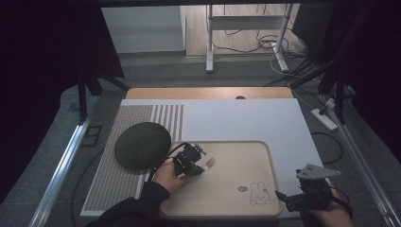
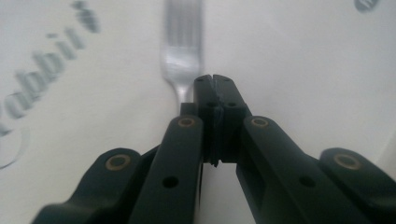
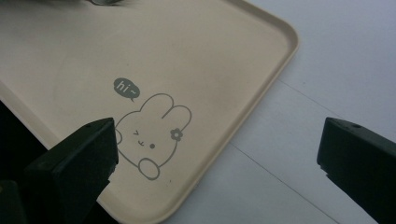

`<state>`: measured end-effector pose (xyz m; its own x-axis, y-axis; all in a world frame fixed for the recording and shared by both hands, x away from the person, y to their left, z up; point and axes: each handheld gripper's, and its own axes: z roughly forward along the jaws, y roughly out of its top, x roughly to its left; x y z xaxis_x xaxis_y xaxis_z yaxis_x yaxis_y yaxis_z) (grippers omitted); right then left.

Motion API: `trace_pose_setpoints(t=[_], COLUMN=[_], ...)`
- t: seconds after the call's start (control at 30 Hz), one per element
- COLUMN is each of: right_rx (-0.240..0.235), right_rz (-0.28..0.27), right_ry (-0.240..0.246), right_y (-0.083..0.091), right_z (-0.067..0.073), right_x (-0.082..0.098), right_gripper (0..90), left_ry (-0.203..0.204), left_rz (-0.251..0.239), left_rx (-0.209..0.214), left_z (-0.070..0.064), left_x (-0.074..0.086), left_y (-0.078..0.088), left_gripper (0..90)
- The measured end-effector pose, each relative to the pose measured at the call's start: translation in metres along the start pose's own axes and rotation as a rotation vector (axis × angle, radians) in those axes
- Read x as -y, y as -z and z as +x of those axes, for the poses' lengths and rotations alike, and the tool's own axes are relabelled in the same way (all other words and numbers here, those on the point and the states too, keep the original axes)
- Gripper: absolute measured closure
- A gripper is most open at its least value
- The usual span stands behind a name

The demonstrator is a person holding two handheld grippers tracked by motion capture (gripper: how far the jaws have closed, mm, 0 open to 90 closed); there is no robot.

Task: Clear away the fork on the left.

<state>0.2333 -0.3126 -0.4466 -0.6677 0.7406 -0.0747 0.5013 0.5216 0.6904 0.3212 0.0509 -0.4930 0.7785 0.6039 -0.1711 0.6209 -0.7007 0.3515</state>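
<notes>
My left gripper [image 2: 215,86] is clamped shut, its two black jaws pressed together at the tips, and a silver fork [image 2: 183,51] is pinched along their left side, its neck caught at the jaw tips and its tines pointing away over the pale tray [image 2: 299,56]. In the high view the same left gripper [image 1: 197,166] sits over the left half of the tray [image 1: 227,198], near its far-left corner, with the fork [image 1: 209,163] head sticking out to the right, low over the tray floor; whether the tines touch the floor I cannot tell. My left hand [image 1: 168,176] wraps the gripper from below, the dark sleeve [image 1: 127,210] coming in from the desk's near edge.

My right gripper [image 3: 217,154] stands wide open, its jaws far apart with nothing between them, hanging above the tray's [image 3: 261,84] near-right corner. In the high view my right hand [image 1: 331,210] holds the right gripper [image 1: 280,195] just off the tray's right edge, near the desk's near-right corner, its grey three-cornered plate [image 1: 318,171] on top.

A rabbit drawing [image 3: 152,135] is printed by the tray's near-right corner, with a dark speech bubble [image 3: 126,87] reading "hi~". Blurred grey lettering [image 2: 42,79] in the left gripper view appears to read "abbit"; I cannot make out more.

A dark green round dome [image 1: 142,144] rests on the white mat [image 1: 236,118] at the tray's far-left corner, touching or just overlapping the rim.
</notes>
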Motion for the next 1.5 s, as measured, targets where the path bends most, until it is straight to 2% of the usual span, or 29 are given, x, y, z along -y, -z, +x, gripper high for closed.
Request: trace_pose_setpoints(t=[0.03,0.1,0.17,0.23,0.37,0.43,0.63,0.83,0.9,1.0,1.03,1.1,1.2,1.37,1.4,1.43,1.5], right_rx=[0.0,0.0,-0.001,-0.001,-0.001,-0.001,-0.001,-0.001,-0.001,0.0,0.0,0.0,0.0,-0.001,0.0,0.0,0.0], right_rz=[0.0,-0.001,-0.003,-0.002,-0.002,-0.002,-0.001,0.0,0.001,0.001,0.002,0.001,0.002,0.002,0.002,0.002,0.003], right_ry=[-0.001,-0.001,0.0,0.002,0.001,0.002,0.002,0.002,0.002,0.003,0.003,0.002,0.0,-0.001,-0.001,-0.001,-0.002], right_y=[0.0,0.0,0.0,0.0,0.0,0.0,0.0,0.0,0.0,0.0,0.0,0.0,0.0,0.0,0.0,0.0,-0.001], right_z=[0.0,0.0,0.0,0.0,0.0,0.0,0.0,0.0,0.0,0.0,0.0,0.0,0.0,0.0,0.0,0.0,0.0], right_x=[0.0,0.0,0.0,0.0,0.0,0.0,0.0,0.0,0.0,0.0,0.0,0.0,0.0,0.0,0.0,0.0,0.0], right_gripper=[0.0,0.0,0.0,0.0,0.0,0.0,0.0,0.0,0.0,0.0,0.0,0.0,0.0,0.0,0.0,0.0,0.0], left_ry=[-0.006,-0.007,0.012,0.017,0.043,0.054,0.118,0.158,0.176,0.173,0.174,0.171,0.153,0.157,0.157,0.158,0.148], left_rz=[0.026,0.036,0.028,0.031,0.027,0.031,0.033,0.031,0.02,0.015,0.009,-0.007,-0.027,-0.101,-0.121,-0.133,-0.164], left_rx=[-0.022,-0.036,-0.028,-0.059,-0.059,-0.073,-0.09,-0.103,-0.095,-0.088,-0.083,-0.068,-0.082,-0.07,-0.068,-0.07,-0.077], left_z=[0.0,0.002,0.007,0.011,0.023,0.028,0.05,0.063,0.067,0.068,0.068,0.067,0.064,0.064,0.064,0.064,0.065], left_x=[0.0,0.001,0.002,0.004,0.009,0.012,0.026,0.037,0.041,0.042,0.042,0.042,0.042,0.046,0.048,0.049,0.053], left_y=[-0.005,-0.008,-0.007,-0.005,-0.002,0.0,0.009,0.015,0.016,0.016,0.016,0.017,0.021,0.032,0.035,0.037,0.04], left_gripper=[89.3,89.4,89.4,89.4,89.4,89.4,89.4,89.4,89.3,89.2,84.0,80.0,74.7,58.1,48.0,48.0,41.4])
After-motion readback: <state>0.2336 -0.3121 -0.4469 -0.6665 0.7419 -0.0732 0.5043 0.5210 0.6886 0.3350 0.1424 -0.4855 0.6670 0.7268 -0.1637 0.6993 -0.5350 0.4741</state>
